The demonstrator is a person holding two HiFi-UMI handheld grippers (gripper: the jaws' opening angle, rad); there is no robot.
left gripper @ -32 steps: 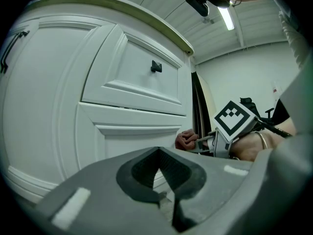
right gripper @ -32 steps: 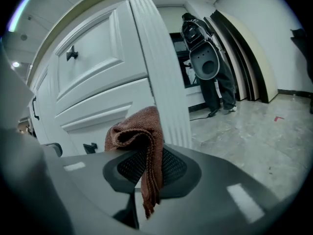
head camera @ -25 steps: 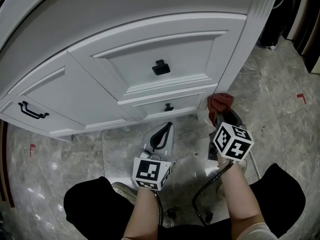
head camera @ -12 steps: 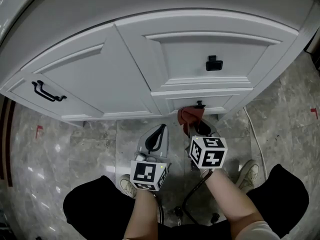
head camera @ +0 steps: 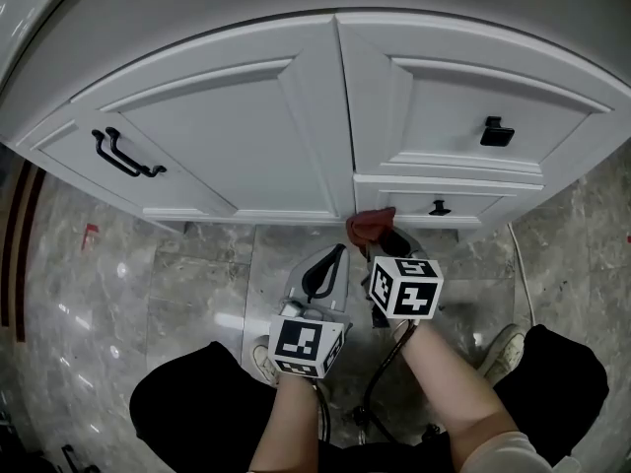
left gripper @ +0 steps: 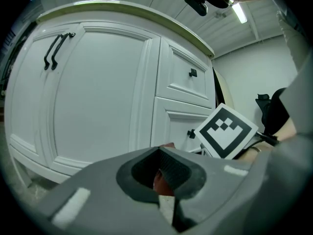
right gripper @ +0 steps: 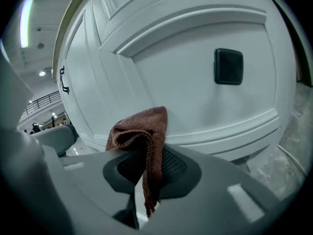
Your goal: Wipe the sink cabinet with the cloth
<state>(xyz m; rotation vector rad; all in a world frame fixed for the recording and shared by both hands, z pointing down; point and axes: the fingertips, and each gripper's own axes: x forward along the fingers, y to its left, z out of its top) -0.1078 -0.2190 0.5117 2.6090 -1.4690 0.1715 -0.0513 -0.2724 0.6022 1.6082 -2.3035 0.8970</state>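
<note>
Brown terry cloth (head camera: 370, 223) meets the white sink cabinet (head camera: 317, 116) in the head view. It sits low down, where the door (head camera: 217, 141) borders the lower drawer (head camera: 493, 203), and it is pinched in the right tongs (head camera: 385, 244). The left tongs (head camera: 325, 266) hang just beside them over the marble floor (head camera: 187, 274), apart from the cabinet. We count one cloth, two tongs, one door with a black pull (head camera: 126, 154), an upper drawer (head camera: 444, 92) and the lower one, each with one black knob.

From the left gripper view, the left tongs are closed with nothing between them; the cloth shows only beyond them.

From the right gripper view, the right tongs are clamped on the cloth, whose bunched top appears to touch the drawer front.

We judge the wiping to be under way. No panel shows a wiped trace, so how much of the front is left we cannot tell.
</note>
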